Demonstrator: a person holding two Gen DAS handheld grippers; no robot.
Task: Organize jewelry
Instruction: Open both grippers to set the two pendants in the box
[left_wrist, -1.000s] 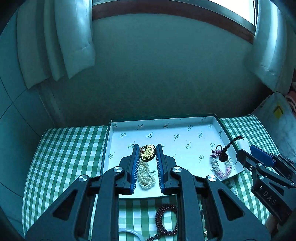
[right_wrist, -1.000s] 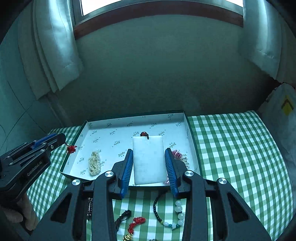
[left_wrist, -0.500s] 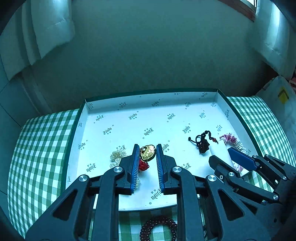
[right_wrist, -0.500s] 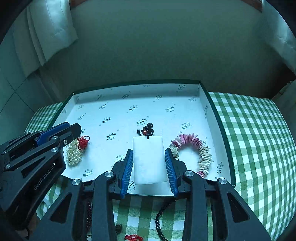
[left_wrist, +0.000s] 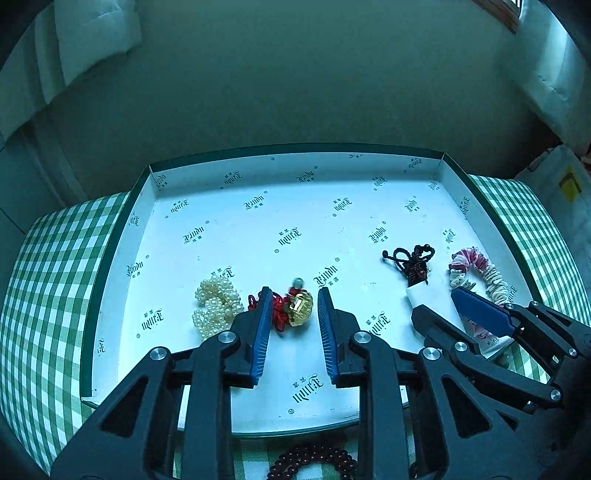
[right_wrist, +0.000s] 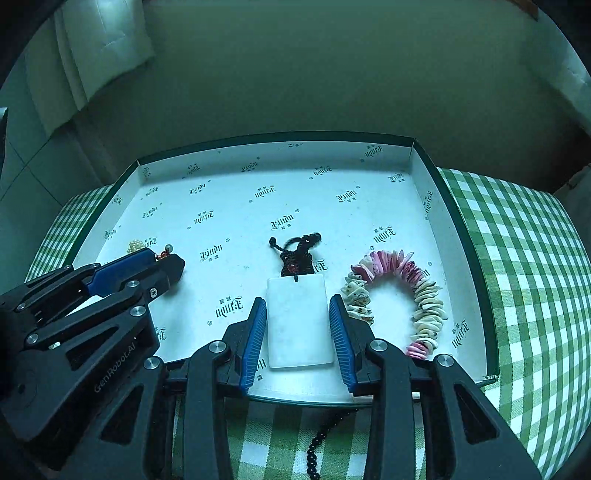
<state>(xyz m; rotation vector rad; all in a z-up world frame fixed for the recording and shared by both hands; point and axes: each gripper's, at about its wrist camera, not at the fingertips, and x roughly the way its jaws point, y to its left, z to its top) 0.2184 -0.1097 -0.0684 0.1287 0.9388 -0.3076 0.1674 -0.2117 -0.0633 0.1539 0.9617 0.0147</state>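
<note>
Jewelry lies in a shallow white box (left_wrist: 110, 258) with printed paper and a dark green rim, which stands on a tabletop with a green checked cloth (right_wrist: 517, 258).

The left tool (left_wrist: 293, 295) is spread. A gold pendant (left_wrist: 301, 308) on a red knotted cord (left_wrist: 279, 314) lies on the box floor between its fingers, and the cord reaches the left finger. Just at 9 o'clock of that finger is a heap of pearls (left_wrist: 216, 304).

The right tool (right_wrist: 297, 306) pinches a white flat pendant (right_wrist: 297, 325) by its two long edges. The dark knotted cord (right_wrist: 297, 254) of this pendant lies on the paper at 12 o'clock of it. At 3 o'clock, touching the right finger, a pink and cream shell bracelet (right_wrist: 399, 288) curves near the right wall.

Only the left view shows the gold pendant and the pearls clearly, and a dark red bead bracelet (left_wrist: 314, 461) on the cloth at 6 o'clock. There the right tool (left_wrist: 437, 302) comes in from 4 o'clock. Only the right view shows a black bead string (right_wrist: 321, 439) outside the front rim, and the left tool (right_wrist: 166, 258) at 9 o'clock, which hides most of the pearls.

The far half of the box, toward 12 o'clock, is bare paper. Both tools reach over the low front rim.
</note>
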